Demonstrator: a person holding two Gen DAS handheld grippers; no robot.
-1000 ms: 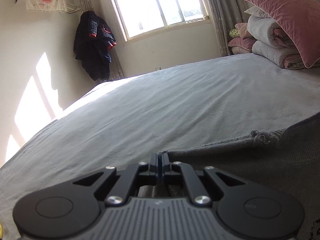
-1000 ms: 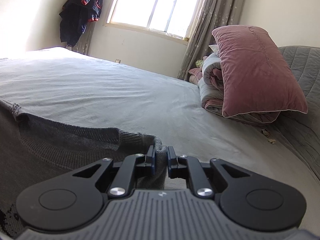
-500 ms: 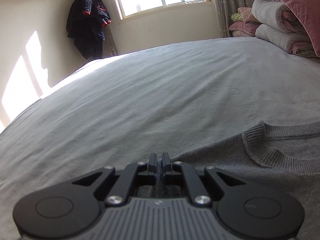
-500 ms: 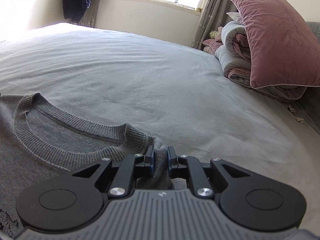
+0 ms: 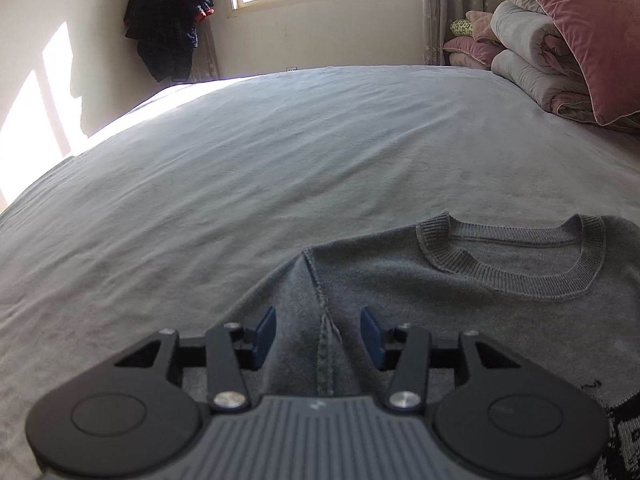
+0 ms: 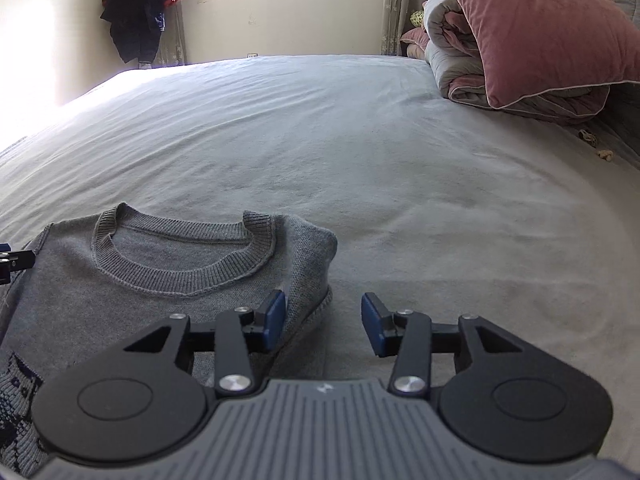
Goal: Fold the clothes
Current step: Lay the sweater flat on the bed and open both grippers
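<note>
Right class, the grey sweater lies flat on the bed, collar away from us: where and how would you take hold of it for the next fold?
Probably grip the grey sweater at its two shoulder corners, one per gripper, coming in low from the near side. There the knit bunches into raised folds; the flat middle offers no edge. The left gripper and right gripper have opening jaws and pinch nothing now.

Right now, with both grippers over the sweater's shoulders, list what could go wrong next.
1. The left gripper is opening with the sweater shoulder seam bunched between its pads; pulling back could snag and drag it.
2. The right gripper is opening beside a humped right shoulder; that lump may stay and skew the fold.
3. The bed sheet is creased, so the sweater may not lie flat.
</note>
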